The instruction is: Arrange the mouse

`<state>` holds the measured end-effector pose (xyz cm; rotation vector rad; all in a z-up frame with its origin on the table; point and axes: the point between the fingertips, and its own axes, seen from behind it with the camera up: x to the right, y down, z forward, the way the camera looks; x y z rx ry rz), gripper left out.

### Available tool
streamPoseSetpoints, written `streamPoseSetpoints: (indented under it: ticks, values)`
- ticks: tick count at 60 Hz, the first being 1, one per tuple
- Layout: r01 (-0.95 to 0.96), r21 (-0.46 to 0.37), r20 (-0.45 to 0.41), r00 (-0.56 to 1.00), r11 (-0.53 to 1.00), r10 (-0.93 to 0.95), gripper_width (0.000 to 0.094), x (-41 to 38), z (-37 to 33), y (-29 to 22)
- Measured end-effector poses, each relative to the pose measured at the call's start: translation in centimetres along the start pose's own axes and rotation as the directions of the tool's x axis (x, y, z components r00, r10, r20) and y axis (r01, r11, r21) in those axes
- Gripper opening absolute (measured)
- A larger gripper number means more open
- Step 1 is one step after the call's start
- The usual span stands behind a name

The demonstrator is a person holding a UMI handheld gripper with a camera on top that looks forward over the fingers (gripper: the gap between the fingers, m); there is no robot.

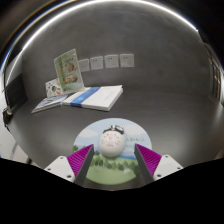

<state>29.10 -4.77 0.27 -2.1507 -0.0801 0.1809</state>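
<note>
A small white mouse (pixel 112 141) with a dotted pattern and dark ear-like bumps lies on a round mouse mat (pixel 140 135) printed with blue sky and green landscape. My gripper (pixel 112 158) is just in front of it, low over the mat. Its two fingers, with purple pads (pixel 80 160), stand wide apart on either side of the mouse's near end. There is a gap between the mouse and each pad, and the mouse rests on the mat.
The mat lies on a grey table (pixel 170 110). Beyond it to the left an open book (pixel 85 97) lies flat, with a green-and-white box (pixel 68 70) standing behind it. Several papers (pixel 105 62) hang on the back wall.
</note>
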Motion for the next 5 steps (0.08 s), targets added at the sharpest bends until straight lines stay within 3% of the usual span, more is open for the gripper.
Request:
streamPoseSetpoints:
  ticks: [5]
  values:
    - [-0.026, -0.001, -0.01, 1.0, 1.0, 0.026, 0.0839, 1.0, -2.8, 1.4]
